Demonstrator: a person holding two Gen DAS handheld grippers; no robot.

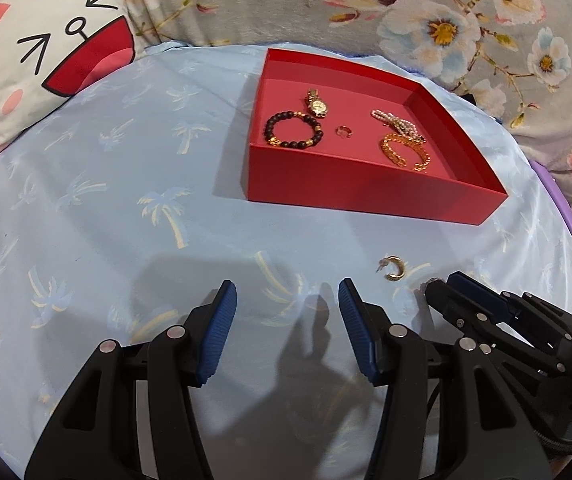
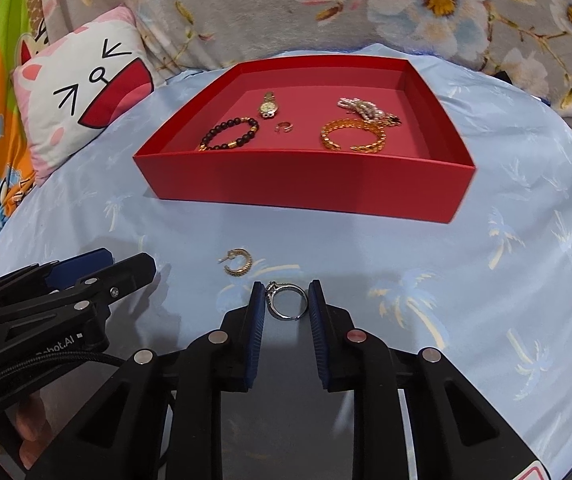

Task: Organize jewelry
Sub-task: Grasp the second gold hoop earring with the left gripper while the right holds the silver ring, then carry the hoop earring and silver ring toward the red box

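Note:
A red box on the blue cloth holds a dark bead bracelet, a gold watch, a small ring, a gold chain bracelet and a pearl piece. A gold hoop earring lies on the cloth in front of the box. My right gripper is shut on a silver ring. My left gripper is open and empty, just left of the earring.
A cat-face pillow lies at the far left. A floral blanket rises behind the box. The blue palm-print cloth covers the surface on all sides.

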